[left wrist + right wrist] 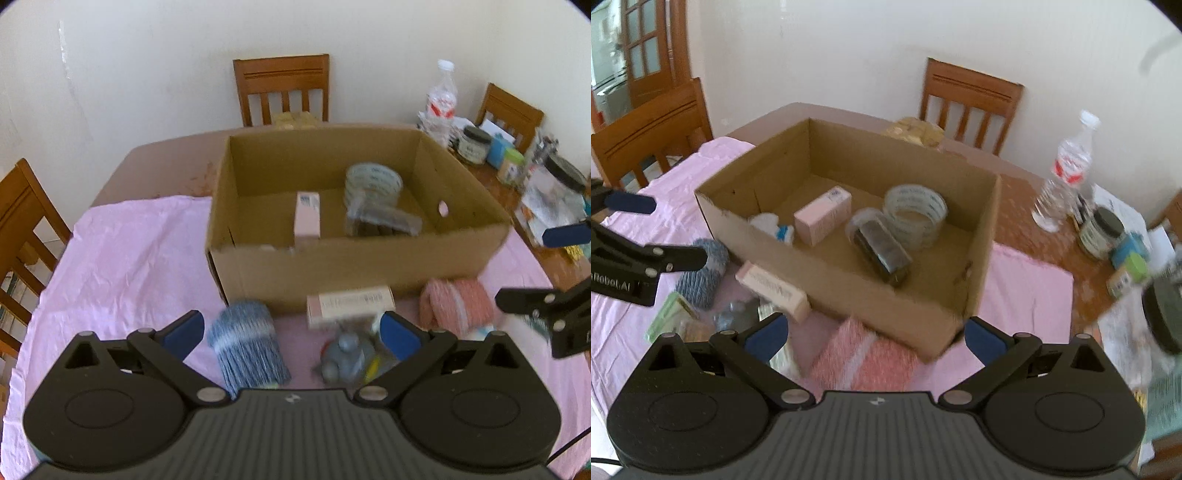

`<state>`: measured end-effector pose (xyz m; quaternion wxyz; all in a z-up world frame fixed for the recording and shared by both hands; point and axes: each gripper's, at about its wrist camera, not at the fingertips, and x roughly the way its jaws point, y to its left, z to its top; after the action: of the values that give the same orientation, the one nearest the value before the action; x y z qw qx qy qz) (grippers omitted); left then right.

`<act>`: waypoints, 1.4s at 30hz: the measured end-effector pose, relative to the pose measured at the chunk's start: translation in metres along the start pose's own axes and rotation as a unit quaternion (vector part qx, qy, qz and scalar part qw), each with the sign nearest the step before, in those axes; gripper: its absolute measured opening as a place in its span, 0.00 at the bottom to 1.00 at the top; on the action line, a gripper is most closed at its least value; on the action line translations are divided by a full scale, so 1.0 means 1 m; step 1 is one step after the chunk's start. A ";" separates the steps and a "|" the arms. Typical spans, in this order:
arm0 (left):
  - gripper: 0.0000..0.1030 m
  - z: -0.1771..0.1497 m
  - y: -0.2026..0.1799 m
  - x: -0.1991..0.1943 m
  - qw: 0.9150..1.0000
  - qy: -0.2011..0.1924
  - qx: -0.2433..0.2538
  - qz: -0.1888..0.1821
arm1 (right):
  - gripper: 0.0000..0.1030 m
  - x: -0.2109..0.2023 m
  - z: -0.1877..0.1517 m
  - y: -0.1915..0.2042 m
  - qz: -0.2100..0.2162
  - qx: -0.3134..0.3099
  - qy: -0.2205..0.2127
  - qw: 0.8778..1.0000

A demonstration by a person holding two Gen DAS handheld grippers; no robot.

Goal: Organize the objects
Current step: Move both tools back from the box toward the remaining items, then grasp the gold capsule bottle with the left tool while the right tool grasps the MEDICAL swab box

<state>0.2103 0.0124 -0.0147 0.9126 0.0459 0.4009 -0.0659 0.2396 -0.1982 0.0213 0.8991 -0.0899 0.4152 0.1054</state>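
An open cardboard box point(354, 266) point(849, 284) stands on the pink cloth. Inside lie a tape roll point(373, 182) point(916, 212), a pink carton point(307, 216) point(823, 216) and a clear case with dark contents point(384, 221) point(882, 251). In front of the box lie a blue knitted roll point(247, 343) point(701, 273), a pink flat box point(351, 306) point(772, 290), a grey toy point(345, 356) and a pink knitted roll point(458, 306) point(864, 356). My left gripper point(291, 332) is open above the blue roll and toy. My right gripper point(875, 339) is open above the pink roll.
Wooden chairs point(282, 90) point(646, 129) stand around the table. A water bottle point(441, 99) point(1067, 170), jars point(476, 144) point(1102, 232) and papers crowd the table's right side. A green packet point(670, 314) lies by the blue roll.
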 end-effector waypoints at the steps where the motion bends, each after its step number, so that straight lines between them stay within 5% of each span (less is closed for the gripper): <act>1: 0.98 -0.004 -0.001 -0.001 1.000 0.000 0.003 -0.005 | 1.00 -0.002 -0.006 0.001 -0.005 0.009 0.000 1.000; 12: 0.98 -0.033 -0.003 0.003 0.997 0.021 0.022 -0.073 | 1.00 -0.032 -0.075 0.021 -0.066 0.098 0.015 0.993; 21: 0.98 -0.044 -0.015 0.009 0.996 0.033 0.033 -0.069 | 1.00 -0.031 -0.126 0.020 -0.083 0.125 0.058 0.987; 30: 0.98 -0.042 -0.030 0.034 0.992 0.040 0.054 -0.103 | 1.00 -0.007 -0.153 -0.009 -0.058 0.135 0.093 0.985; 42: 0.98 -0.057 -0.021 0.035 0.983 0.113 0.056 -0.134 | 1.00 0.009 -0.159 -0.030 -0.028 0.096 0.105 0.989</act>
<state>0.1889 -0.0034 -0.0793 0.8403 0.0498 0.4995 -0.2046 0.1374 -0.2659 -0.0848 0.8577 -0.0250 0.5126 0.0296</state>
